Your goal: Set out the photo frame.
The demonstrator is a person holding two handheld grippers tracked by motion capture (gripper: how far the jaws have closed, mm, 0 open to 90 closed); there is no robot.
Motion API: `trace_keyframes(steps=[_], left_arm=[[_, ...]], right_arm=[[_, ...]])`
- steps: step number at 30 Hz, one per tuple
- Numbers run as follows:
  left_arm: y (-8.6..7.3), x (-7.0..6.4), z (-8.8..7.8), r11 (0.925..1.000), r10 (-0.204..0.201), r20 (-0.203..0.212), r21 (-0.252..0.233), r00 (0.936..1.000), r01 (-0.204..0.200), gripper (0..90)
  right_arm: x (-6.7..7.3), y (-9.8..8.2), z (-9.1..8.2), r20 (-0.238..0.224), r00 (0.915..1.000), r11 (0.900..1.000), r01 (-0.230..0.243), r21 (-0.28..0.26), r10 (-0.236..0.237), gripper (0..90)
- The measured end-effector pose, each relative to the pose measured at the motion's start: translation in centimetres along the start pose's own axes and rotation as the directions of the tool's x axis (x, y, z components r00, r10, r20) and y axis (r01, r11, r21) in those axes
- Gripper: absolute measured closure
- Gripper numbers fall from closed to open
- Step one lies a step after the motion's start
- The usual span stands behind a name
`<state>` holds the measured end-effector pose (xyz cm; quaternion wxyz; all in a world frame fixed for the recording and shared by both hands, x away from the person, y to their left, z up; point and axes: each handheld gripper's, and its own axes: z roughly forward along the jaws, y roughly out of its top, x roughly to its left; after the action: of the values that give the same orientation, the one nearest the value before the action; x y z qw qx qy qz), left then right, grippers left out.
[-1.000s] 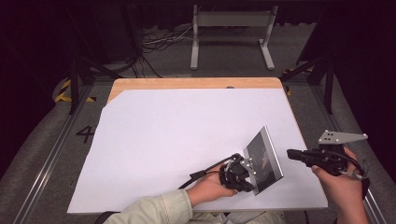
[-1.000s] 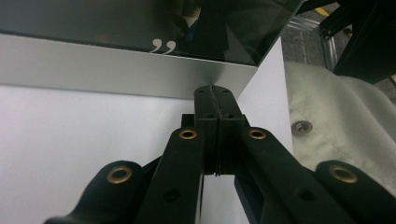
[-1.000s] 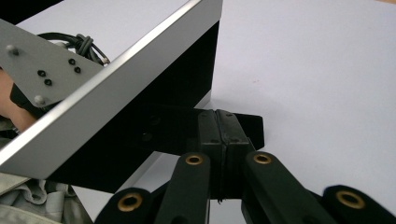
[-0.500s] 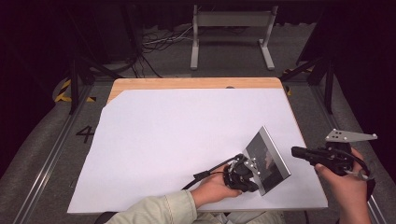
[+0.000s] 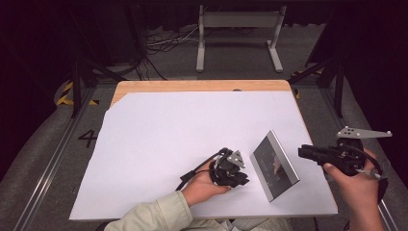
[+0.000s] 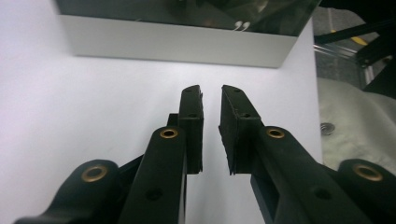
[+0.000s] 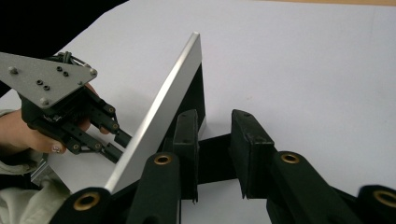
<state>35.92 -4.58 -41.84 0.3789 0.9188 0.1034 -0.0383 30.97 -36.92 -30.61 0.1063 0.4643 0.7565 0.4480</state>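
Standing propped on its stand at the counter's (image 5: 159,144) right: silver picture frame (image 5: 275,166). Both claws just opening, nothing between jaws; left claw (image 5: 243,179) backing off, right claw (image 5: 304,152) hovering spread. Suggesting placement finished.

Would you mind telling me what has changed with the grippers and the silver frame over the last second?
The left hand-held gripper let go of the silver-edged, dark-glass picture frame and drew back toward the left; its jaws have just been opening, nothing between them. The right hand-held gripper has also just been opening, clear of the frame. The frame stayed propped on the white table sheet, and the right hand hardly moved.
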Motion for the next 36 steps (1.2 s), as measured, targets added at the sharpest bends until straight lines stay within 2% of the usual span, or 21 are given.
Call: trace_keyframes(steps=[6,9,14,17,18,20,25,27,31,36], left_arm=[[-1.9,1.1,-2.8,0.9985,-0.048,-0.057,-0.029,0.9972,0.046,77.3],[-2.4,1.4,-3.5,0.9975,-0.060,-0.076,-0.041,0.9953,0.057,76.7],[-4.2,2.3,-5.7,0.9935,-0.102,-0.133,-0.063,0.9858,0.094,76.0],[-4.9,2.5,-6.4,0.9913,-0.121,-0.152,-0.070,0.9810,0.112,75.7],[-5.6,2.7,-7.2,0.9887,-0.139,-0.166,-0.079,0.9762,0.127,75.5],[-6.0,2.9,-7.5,0.9876,-0.147,-0.170,-0.080,0.9744,0.135,75.3],[-7.2,3.5,-9.2,0.9797,-0.187,-0.195,-0.110,0.9630,0.167,75.1],[-7.4,3.6,-9.4,0.9785,-0.192,-0.195,-0.112,0.9617,0.173,75.0],[-7.9,4.0,-10.0,0.9777,-0.201,-0.232,-0.109,0.9517,0.180,74.8],[-8.2,4.3,-10.3,0.9727,-0.221,-0.231,-0.124,0.9477,0.196,74.7]], right_arm=[[0.5,0.8,0.3,-0.015,0.9999,1.000,0.002,0.010,-0.002,70.3],[0.8,1.2,0.4,-0.020,0.9998,1.000,0.003,0.019,-0.003,69.5],[1.7,1.7,0.9,-0.026,0.9996,0.999,0.009,0.031,-0.008,64.5],[2.0,1.9,1.2,-0.028,0.9996,0.999,0.009,0.043,-0.008,63.9],[2.3,2.1,1.4,-0.028,0.9995,0.998,0.012,0.057,-0.011,63.3],[2.5,2.1,1.6,-0.028,0.9995,0.998,0.015,0.065,-0.013,62.9],[3.2,2.5,2.5,-0.007,0.9998,0.993,0.018,0.114,-0.017,62.2],[3.2,2.6,2.7,-0.004,0.9999,0.992,0.016,0.122,-0.016,62.2],[3.0,2.4,3.3,0.014,0.9999,0.989,0.002,0.148,-0.004,63.1],[3.0,2.3,3.5,0.022,0.9995,0.986,-0.026,0.162,0.022,63.1]])
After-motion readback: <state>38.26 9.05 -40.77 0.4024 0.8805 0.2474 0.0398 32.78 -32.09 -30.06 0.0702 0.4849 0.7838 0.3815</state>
